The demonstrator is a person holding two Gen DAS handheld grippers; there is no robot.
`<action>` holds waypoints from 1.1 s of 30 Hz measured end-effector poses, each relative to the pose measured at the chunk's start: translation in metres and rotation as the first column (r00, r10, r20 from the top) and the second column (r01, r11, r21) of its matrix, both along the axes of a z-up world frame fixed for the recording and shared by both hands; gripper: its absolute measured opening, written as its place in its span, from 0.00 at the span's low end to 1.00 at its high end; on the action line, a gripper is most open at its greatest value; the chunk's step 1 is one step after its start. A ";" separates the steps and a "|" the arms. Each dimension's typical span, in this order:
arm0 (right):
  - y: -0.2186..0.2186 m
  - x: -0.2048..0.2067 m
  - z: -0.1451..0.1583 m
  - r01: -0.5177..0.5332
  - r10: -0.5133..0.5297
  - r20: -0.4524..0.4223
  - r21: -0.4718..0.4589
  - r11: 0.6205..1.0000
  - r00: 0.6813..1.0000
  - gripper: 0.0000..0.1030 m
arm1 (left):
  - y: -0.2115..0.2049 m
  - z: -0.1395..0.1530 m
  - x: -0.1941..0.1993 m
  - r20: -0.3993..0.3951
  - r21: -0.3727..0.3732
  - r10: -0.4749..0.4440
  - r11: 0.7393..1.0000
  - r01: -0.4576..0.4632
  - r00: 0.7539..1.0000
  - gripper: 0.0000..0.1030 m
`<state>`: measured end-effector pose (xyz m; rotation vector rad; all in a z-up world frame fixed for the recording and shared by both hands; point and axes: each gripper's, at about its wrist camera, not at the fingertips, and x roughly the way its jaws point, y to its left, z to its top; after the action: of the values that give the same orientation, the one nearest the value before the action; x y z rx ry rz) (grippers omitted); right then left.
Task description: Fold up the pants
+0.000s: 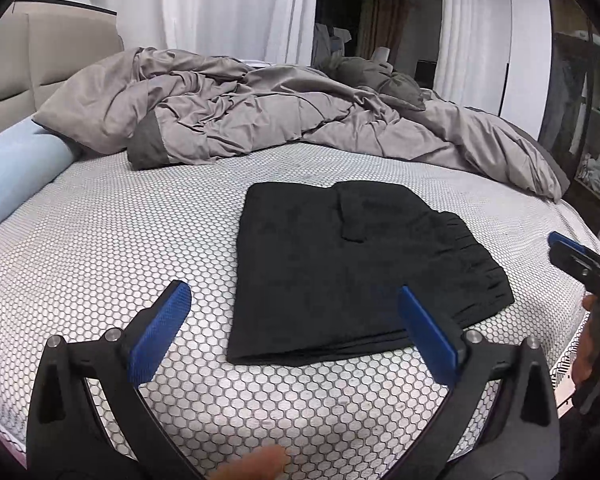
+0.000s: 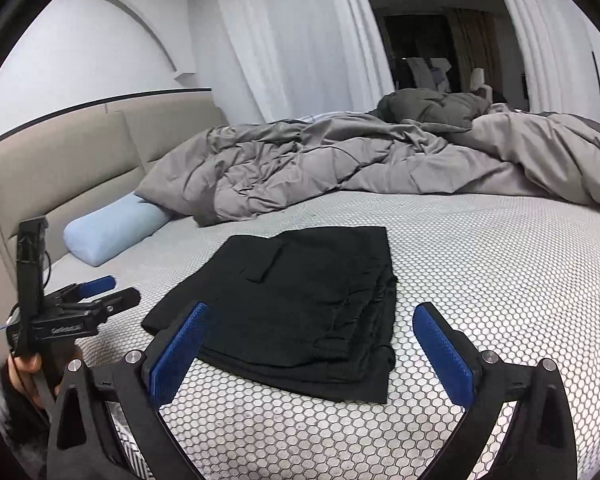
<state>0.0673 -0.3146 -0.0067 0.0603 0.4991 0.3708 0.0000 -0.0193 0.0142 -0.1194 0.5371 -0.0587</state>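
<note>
The black pants (image 1: 340,264) lie folded into a flat rectangle on the honeycomb-patterned mattress (image 1: 120,240), with the gathered waistband at the right side. They also show in the right wrist view (image 2: 296,304). My left gripper (image 1: 294,300) is open and empty, held above the near left edge of the pants. My right gripper (image 2: 310,320) is open and empty, held just above the near edge of the pants. The right gripper shows at the right edge of the left wrist view (image 1: 572,252). The left gripper shows at the left of the right wrist view (image 2: 96,292).
A crumpled grey duvet (image 1: 260,120) covers the far half of the bed. A light blue bolster pillow (image 1: 16,168) lies by the beige headboard (image 2: 60,160). White curtains (image 2: 292,40) hang behind. Shelves with clothes (image 1: 592,140) stand at the far right.
</note>
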 end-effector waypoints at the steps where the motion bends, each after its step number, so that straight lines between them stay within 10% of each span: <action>1: 0.002 0.002 -0.001 -0.001 0.001 0.003 -0.008 1.000 1.000 1.00 | 0.001 -0.001 0.003 0.003 -0.001 0.000 1.000 0.000 1.000 0.99; 33: 0.012 0.005 -0.003 -0.017 0.017 0.005 -0.032 0.999 1.000 1.00 | 0.011 -0.005 0.016 0.023 -0.016 -0.001 1.000 0.001 1.000 0.99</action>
<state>0.0723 -0.3031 -0.0095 0.0238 0.5004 0.3797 0.0160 -0.0082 0.0097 -0.1339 0.5135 -0.0654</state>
